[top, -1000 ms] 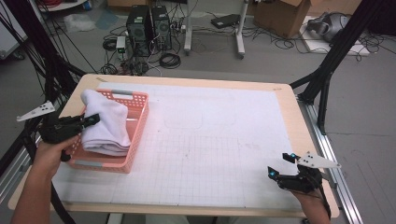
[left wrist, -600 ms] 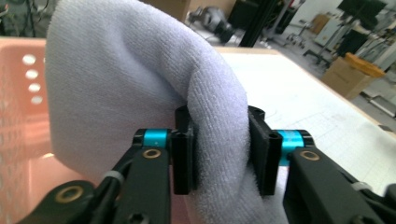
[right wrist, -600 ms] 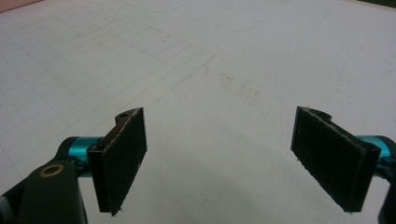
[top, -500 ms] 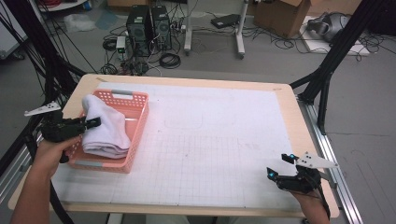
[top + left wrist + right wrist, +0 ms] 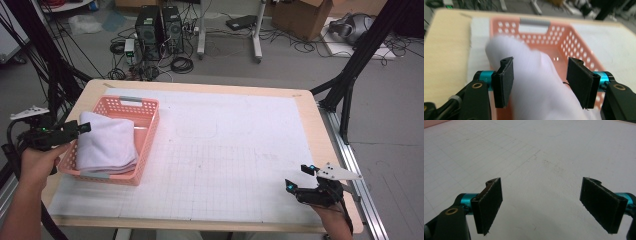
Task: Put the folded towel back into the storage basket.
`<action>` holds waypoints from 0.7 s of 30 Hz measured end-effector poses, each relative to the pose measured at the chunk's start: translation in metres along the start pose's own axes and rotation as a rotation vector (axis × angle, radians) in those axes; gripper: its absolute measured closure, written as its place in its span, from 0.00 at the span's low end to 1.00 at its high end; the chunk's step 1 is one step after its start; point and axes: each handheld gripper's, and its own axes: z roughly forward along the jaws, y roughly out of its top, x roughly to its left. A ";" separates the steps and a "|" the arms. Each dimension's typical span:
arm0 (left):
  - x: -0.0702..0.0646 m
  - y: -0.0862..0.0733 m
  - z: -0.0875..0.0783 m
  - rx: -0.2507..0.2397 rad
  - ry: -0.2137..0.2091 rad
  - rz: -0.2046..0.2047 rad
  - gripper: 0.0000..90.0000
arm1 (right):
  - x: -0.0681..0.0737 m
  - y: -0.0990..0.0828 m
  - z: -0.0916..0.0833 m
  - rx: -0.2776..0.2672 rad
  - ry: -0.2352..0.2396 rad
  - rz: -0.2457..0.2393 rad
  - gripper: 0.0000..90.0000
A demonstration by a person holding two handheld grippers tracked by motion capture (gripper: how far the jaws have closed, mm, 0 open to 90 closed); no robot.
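Now the left tongs (image 5: 540, 82) have just been opening, straddling the towel (image 5: 106, 147) unclamped; right tongs (image 5: 549, 206) gape empty. Risk: withdrawing toward 9 o'clock snags towel out of basket (image 5: 148, 145).

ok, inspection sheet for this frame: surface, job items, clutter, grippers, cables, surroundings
Surface: wooden table under a white gridded mat.
Job's things: folded white towel lying in the pink basket at the mat's left.
Clutter: nothing seen.
Grippers: left gripper has just been opening, pads off the towel between them; right gripper open above bare mat.
Cables: bundles on the floor.
Surroundings: two computer towers, cardboard box, black frame legs.
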 end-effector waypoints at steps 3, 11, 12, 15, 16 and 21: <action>-0.004 0.003 -0.002 -0.007 -0.009 0.008 0.44 | 0.000 0.001 -0.001 -0.007 0.001 -0.003 0.19; -0.020 -0.011 0.029 0.163 0.022 0.076 0.44 | -0.001 0.001 -0.002 -0.012 0.003 -0.005 0.19; -0.021 -0.013 0.034 0.188 0.036 0.086 0.44 | -0.001 0.001 -0.003 -0.013 0.002 -0.009 0.19; -0.026 -0.017 0.047 0.242 0.067 0.102 0.44 | -0.001 0.001 -0.003 -0.014 0.002 -0.001 0.19; -0.026 -0.017 0.047 0.242 0.067 0.102 0.44 | -0.001 0.001 -0.003 -0.015 0.002 -0.001 0.19; -0.035 -0.020 0.070 0.396 0.175 0.157 0.44 | -0.002 0.000 -0.003 -0.012 0.000 -0.001 0.19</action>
